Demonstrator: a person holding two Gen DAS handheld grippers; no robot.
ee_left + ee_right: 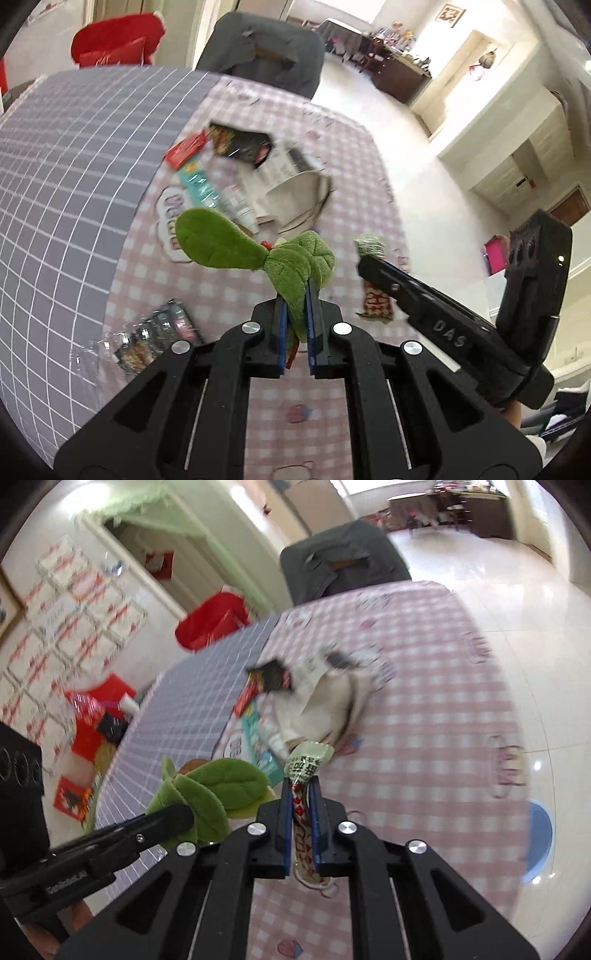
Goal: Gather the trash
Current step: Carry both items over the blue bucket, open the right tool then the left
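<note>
Both grippers grasp something above the pink checked tablecloth (229,291). Right gripper (302,805) pinches a crinkly snack wrapper (308,762), green-topped, red-patterned below. Left gripper (297,295) clamps a fuzzy green plush leaf toy (221,240). Beyond lie glossy packets (240,142) and a soft cream cloth bag (295,188), beside a grey gridded mat (74,166).

Bright daylight is admitted from windows far beyond the jaws; glare is thrown on the floor (498,590). Motion blur is seen ahead of the jaws; edges are fisheye-bent and vignetted.
</note>
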